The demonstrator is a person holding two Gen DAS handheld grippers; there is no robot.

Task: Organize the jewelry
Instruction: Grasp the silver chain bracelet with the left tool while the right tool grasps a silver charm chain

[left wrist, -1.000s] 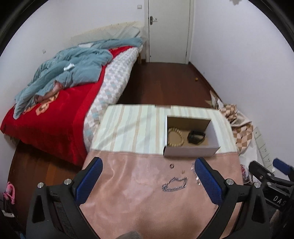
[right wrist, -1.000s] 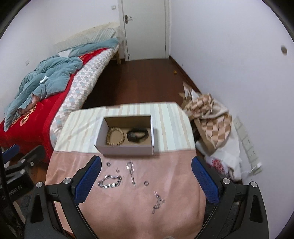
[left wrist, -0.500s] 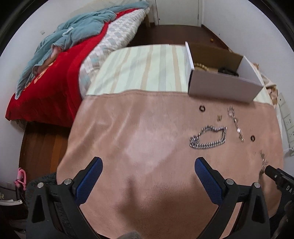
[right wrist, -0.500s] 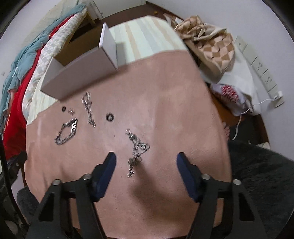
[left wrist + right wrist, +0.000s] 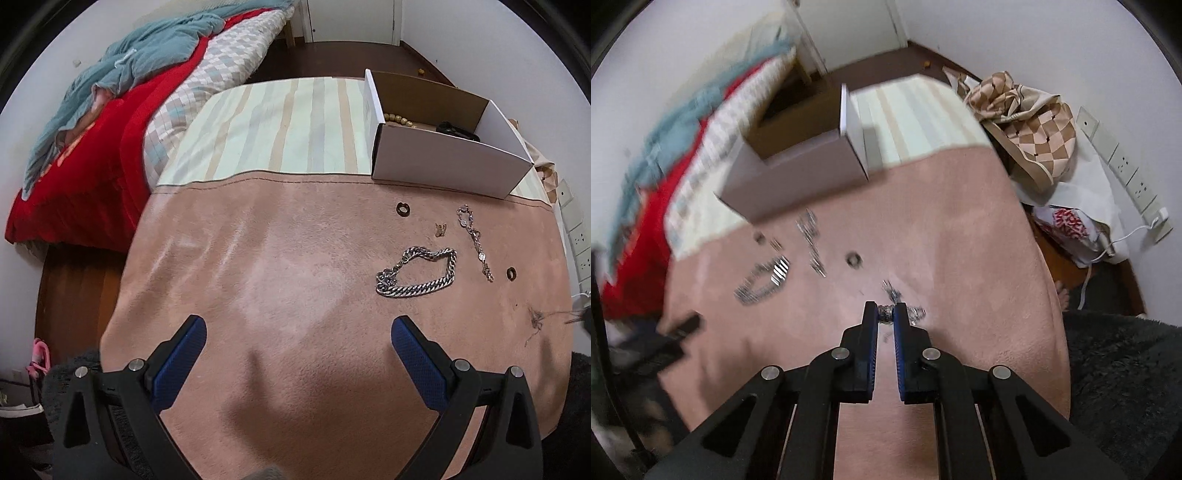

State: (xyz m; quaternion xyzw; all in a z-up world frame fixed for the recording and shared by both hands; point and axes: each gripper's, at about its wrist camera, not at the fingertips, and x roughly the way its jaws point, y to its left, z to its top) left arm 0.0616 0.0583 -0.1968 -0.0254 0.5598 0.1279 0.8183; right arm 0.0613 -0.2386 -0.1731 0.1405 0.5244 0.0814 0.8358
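Left hand-held gripper (image 5: 295, 339): blue-padded fingers spread wide, nothing between them, poised over bare pink suede cloth on the desk (image 5: 258, 295). Ahead and to its right, well apart: heavy silver curb-link chain bracelet (image 5: 415, 273), loop lying long axis left to right. Beyond that: small dark ring (image 5: 403, 209), tiny gold charm (image 5: 440, 229), thin silver link bracelet (image 5: 474, 240) running near to far, second dark ring (image 5: 511, 273). Farther back: open white cardboard box (image 5: 443, 162), wooden beads and a dark band just showing inside.

Right hand-held gripper (image 5: 885, 314): fingers pressed nearly together, pinching the thin tangled silver chain (image 5: 901, 301) at the tips; rest of the chain trailing on the cloth up and to the right. Box (image 5: 798, 173) up-left of it, the likely next carry.

Left view: pinched chain only a blur at the far right edge. Right view: pinch clear, other pieces smeared by motion, box contents hidden.
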